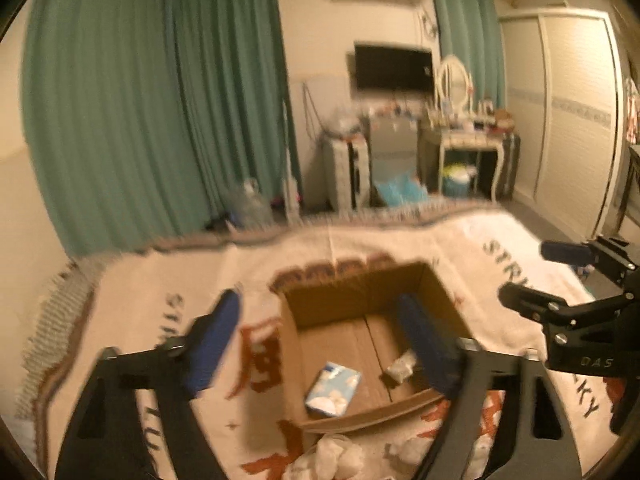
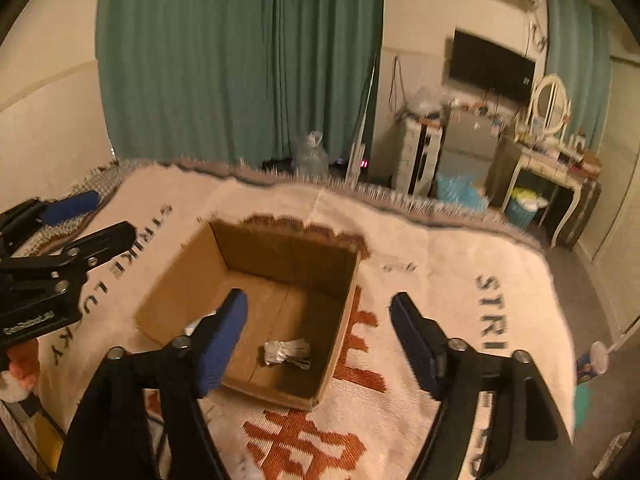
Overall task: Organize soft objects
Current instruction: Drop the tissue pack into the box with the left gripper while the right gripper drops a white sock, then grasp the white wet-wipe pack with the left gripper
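an open cardboard box (image 1: 362, 308) (image 2: 256, 276) sits on the bed, its brown corrugated walls square and plain, the bottom flaps meeting in a straight seam. inside it lie two soft things: a flat, rectangular tissue pack (image 1: 333, 389) in pale blue plastic printed with white shapes, resting at an angle on the floor of the box, and a crumpled white cloth bundle (image 1: 401, 366) (image 2: 287, 353) near one inner wall, wrinkled and lumpy. the tissue pack is mostly hidden behind a finger in the right wrist view.

just outside the near wall of the box, more white crumpled soft pieces (image 1: 340, 456) lie heaped on the blanket; the picture is blurred there, so they may be tissues or cloth.

the left gripper (image 1: 320, 340) hangs above the box with its jaws spread wide, blue padded fingers (image 1: 214, 340) on black angular arms, nothing between them. the right gripper (image 2: 320, 340) is likewise spread apart and empty over the box's near right corner, its blue pads matte and rectangular. each gripper shows at the edge of the other's view.

the box rests on a woven cream blanket (image 1: 360, 240) (image 2: 440, 248) with a fringed edge, rust-orange characters and dark block lettering. beyond the bed hang pleated teal curtains (image 1: 120, 100) (image 2: 240, 60), and a dark flat television (image 1: 394, 68) (image 2: 490, 66) is on the wall beside a white dressing table (image 1: 468, 144) (image 2: 552, 160) with an oval mirror.
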A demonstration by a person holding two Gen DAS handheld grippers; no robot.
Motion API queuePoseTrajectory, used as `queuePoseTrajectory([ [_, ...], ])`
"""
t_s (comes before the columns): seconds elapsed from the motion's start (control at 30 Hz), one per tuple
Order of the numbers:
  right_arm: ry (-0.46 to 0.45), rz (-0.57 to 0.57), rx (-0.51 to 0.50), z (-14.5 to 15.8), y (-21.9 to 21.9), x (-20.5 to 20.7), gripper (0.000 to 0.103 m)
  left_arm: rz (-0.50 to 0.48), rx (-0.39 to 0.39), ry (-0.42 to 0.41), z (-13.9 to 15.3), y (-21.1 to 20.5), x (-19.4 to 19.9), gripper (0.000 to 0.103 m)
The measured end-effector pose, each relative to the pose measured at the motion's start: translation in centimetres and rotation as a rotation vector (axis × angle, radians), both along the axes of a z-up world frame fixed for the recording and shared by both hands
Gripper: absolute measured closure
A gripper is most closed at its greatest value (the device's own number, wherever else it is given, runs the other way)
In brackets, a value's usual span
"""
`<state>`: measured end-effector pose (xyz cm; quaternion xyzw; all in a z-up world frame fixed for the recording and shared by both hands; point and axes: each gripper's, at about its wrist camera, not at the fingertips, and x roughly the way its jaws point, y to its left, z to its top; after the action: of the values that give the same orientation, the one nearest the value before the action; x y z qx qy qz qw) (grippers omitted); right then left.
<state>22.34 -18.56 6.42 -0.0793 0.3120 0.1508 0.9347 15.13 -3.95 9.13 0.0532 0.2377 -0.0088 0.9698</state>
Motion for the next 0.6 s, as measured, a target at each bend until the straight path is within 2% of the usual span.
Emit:
queuePoseTrajectory([
  [0.13, -0.090, -0.032, -0.009, 4.8, -0.5, -5.6, 0.000, 0.007, -0.018, -0.087, 3.6, 0.4, -5.4, 0.013],
  [0.2, -0.123, -0.045, -0.016, 6.4, -0.7, -8.6, 0.000, 0.005, -0.024, -0.102, 4.5, 0.6, -8.0, 0.013],
  [0.3, -0.129, -0.050, -0.024, 7.3, -0.9, -12.1, 0.000, 0.015, -0.009, -0.108, 4.4, 0.4, -10.5, 0.013],
  [0.43, -0.099, -0.057, -0.017, 6.3, -1.2, -15.3, 0.000, 0.021, -0.010, -0.053, 2.1, 0.3, -12.4, 0.013],
  [0.5, -0.072, -0.073, -0.012, 5.0, -1.4, -16.3, 0.000, 0.019, -0.042, -0.007, 0.4, 0.2, -12.7, 0.013],
  [0.6, -0.018, -0.080, 0.012, 2.1, -1.5, -17.1, 0.000, 0.065, -0.068, 0.066, -2.8, 0.0, -12.4, 0.013],
])
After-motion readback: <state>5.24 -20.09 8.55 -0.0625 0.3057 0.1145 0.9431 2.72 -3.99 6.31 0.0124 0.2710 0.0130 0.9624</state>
